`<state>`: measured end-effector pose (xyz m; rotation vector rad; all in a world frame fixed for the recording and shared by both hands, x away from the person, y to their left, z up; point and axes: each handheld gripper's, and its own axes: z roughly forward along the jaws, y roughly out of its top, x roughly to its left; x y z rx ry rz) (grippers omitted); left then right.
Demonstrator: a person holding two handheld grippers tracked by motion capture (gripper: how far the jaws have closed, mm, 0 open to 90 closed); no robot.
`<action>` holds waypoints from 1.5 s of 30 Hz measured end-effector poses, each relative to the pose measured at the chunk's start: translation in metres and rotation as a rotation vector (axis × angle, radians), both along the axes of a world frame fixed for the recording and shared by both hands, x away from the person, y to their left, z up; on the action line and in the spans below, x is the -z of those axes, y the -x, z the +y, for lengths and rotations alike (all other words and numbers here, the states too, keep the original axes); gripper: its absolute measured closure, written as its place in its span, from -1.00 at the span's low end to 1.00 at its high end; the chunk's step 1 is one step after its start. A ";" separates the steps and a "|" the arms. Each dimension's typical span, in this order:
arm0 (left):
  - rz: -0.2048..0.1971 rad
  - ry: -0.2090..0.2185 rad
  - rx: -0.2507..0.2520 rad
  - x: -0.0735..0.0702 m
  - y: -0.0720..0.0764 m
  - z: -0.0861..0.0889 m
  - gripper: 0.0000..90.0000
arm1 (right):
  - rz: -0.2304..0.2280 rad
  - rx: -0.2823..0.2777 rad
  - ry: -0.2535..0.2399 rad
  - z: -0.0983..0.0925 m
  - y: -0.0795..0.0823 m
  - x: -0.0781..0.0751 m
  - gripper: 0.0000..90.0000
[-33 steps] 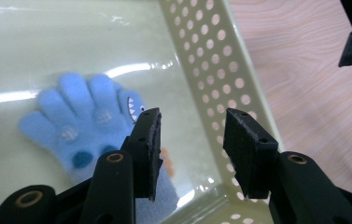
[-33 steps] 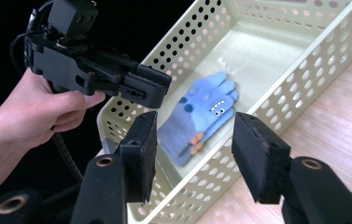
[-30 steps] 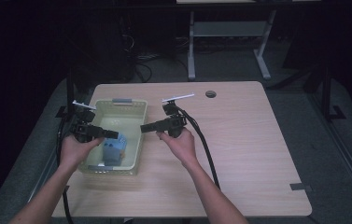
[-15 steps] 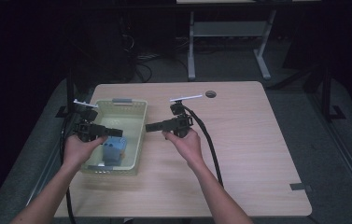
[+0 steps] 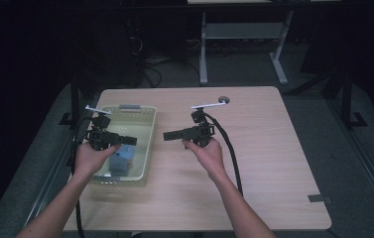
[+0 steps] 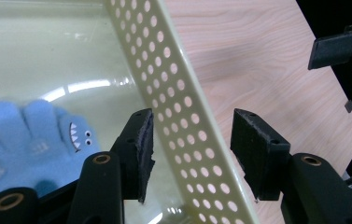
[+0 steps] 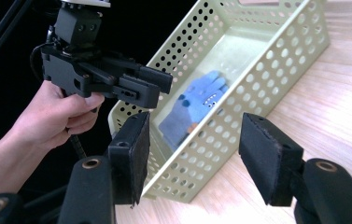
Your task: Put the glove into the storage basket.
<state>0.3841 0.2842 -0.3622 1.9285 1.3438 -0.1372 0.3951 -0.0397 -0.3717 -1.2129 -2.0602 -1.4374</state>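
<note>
At about nine o'clock on the tabletop (image 5: 254, 148) sits the pale green perforated basket (image 5: 142, 148), and the blue glove (image 5: 122, 157) with a little shark face lies on its floor toward the near end. The left claw (image 5: 130, 140) hovers over the basket's right wall with its jaws spread; they have just been opening, and the wall passes under the gap without either pad pressing on it. The step in hand looks like clearing away after the glove has gone in, so the left claw should lift straight up before it swings aside, lest a jaw catch the wall and drag the basket. Toward the twelve o'clock middle of the tabletop, the right claw (image 5: 168, 135) points at the basket, jaws likewise spread, just been opening, and holding nothing; it should keep off the basket's side.
</note>
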 end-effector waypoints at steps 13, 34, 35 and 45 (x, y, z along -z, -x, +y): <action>-0.024 0.001 0.028 -0.003 -0.002 -0.019 0.06 | 0.009 0.038 -0.021 -0.025 0.002 0.002 -0.12; -0.046 0.005 0.052 -0.008 -0.003 -0.044 0.01 | 0.014 0.070 -0.015 -0.052 0.005 0.002 -0.18; -0.047 0.006 0.057 -0.008 -0.003 -0.044 0.01 | 0.011 0.070 -0.011 -0.054 0.005 0.002 -0.18; -0.046 0.055 0.070 -0.010 -0.001 -0.056 -0.01 | 0.011 0.080 -0.012 -0.066 0.008 0.000 -0.21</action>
